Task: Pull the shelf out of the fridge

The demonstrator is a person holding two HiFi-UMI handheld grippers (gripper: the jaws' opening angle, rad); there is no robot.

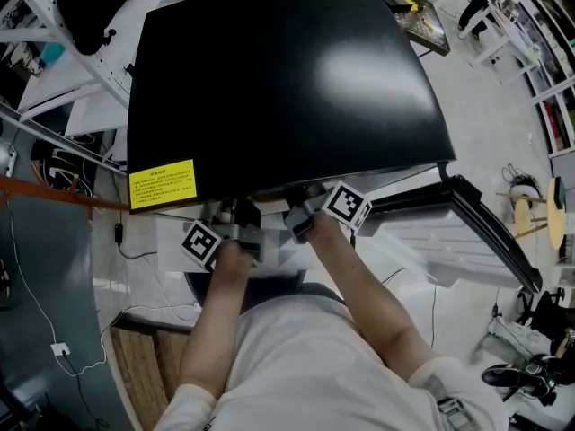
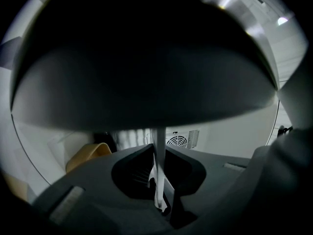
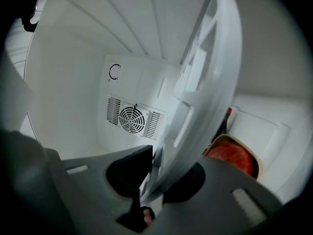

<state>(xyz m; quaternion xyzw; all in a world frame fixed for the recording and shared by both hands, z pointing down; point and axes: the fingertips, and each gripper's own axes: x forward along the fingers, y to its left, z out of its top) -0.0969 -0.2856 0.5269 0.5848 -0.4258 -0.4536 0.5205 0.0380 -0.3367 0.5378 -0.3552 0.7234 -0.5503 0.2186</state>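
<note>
A person leans over a low black fridge [image 1: 278, 79] with a glossy flat top. A yellow warning label [image 1: 163, 183] is stuck near the top's front left corner.

The left claw [image 1: 241, 224] reaches in under the top's front edge. In the left gripper view its jaws are closed on the thin edge of a white plastic fridge shelf [image 2: 157, 155]. The shelf is seen edge-on, as a pale strip running straight ahead between the jaws. Ahead and to this claw's left lies a tan curved object [image 2: 85, 153]. A round fan grille [image 2: 177, 141] sits on the white back wall beyond.

The right claw [image 1: 301, 221] is just beside the left claw and also reaches inside. Its jaws clamp the same shelf, which sweeps up and to the right in the right gripper view. Ahead and to this claw's right sits a red object in a tan bowl [image 3: 234, 155].

The fridge door [image 1: 490, 227] stands swung open, well to the right of both claws.
</note>
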